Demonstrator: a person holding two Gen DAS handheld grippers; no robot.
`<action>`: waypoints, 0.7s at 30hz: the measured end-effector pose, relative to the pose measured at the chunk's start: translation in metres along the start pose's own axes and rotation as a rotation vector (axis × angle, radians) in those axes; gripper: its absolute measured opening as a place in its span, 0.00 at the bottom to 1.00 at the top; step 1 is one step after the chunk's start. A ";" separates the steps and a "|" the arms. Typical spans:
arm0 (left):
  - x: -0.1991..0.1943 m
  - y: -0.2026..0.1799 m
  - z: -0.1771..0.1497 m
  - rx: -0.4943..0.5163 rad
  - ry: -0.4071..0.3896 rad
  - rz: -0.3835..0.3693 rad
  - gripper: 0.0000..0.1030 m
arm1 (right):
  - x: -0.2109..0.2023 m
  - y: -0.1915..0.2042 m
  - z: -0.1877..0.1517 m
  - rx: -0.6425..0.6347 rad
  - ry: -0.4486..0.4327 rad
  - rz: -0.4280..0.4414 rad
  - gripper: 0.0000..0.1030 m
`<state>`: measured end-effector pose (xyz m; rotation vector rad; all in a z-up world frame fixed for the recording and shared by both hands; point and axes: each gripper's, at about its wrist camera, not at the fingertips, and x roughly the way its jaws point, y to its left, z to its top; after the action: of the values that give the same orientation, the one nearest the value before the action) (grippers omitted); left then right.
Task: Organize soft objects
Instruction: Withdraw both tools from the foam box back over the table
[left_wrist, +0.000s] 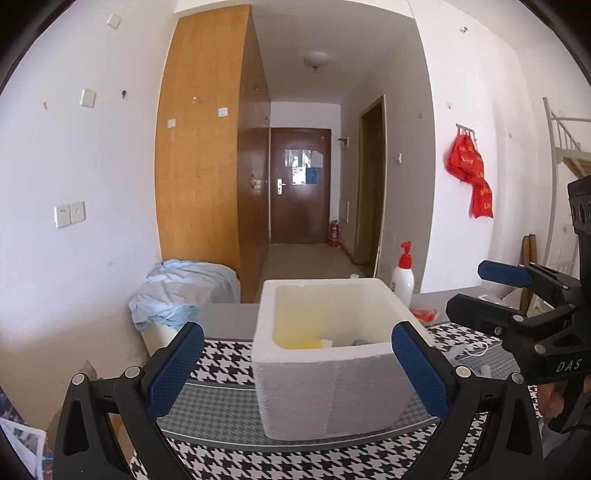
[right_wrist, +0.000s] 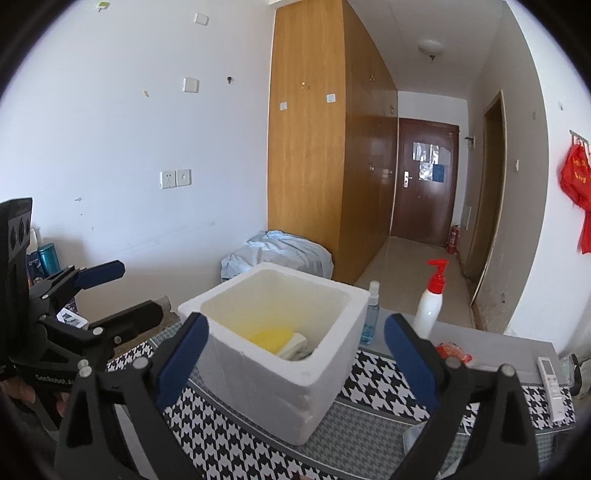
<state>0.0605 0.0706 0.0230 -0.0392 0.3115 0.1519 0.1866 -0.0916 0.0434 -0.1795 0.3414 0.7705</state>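
Note:
A white foam box (left_wrist: 332, 387) (right_wrist: 258, 387) stands open-topped on a houndstooth cloth (right_wrist: 369, 380). At its bottom lie a yellow soft item (left_wrist: 295, 343) (right_wrist: 269, 338) and a cream-white item (right_wrist: 295, 347); the box walls hide the rest. My left gripper (left_wrist: 297, 326) is open just short of the box; the right wrist view shows this left gripper (right_wrist: 139, 287) left of the box, apart from it and empty. My right gripper (right_wrist: 295, 321) is open too, with nothing between its pads. In the left wrist view the right gripper (left_wrist: 468, 288) hangs right of the box.
Behind the box stand a white pump bottle with a red top (right_wrist: 430, 306) and a small blue spray bottle (right_wrist: 371, 317). A red packet (right_wrist: 454, 350) and a remote control (right_wrist: 552, 384) lie to the right. A light-blue sheet (left_wrist: 184, 291) is heaped over a white bin beyond the table.

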 end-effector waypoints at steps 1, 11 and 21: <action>0.000 -0.002 0.000 0.002 0.001 -0.001 0.99 | -0.002 0.000 -0.001 0.004 -0.006 0.004 0.97; -0.007 -0.016 -0.001 0.010 -0.009 -0.027 0.99 | -0.016 -0.006 -0.011 0.009 -0.016 -0.012 0.98; -0.008 -0.028 -0.008 0.003 -0.014 -0.051 0.99 | -0.025 -0.012 -0.023 0.010 -0.011 -0.031 0.98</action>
<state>0.0543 0.0413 0.0183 -0.0433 0.2963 0.1012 0.1730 -0.1224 0.0317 -0.1709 0.3308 0.7392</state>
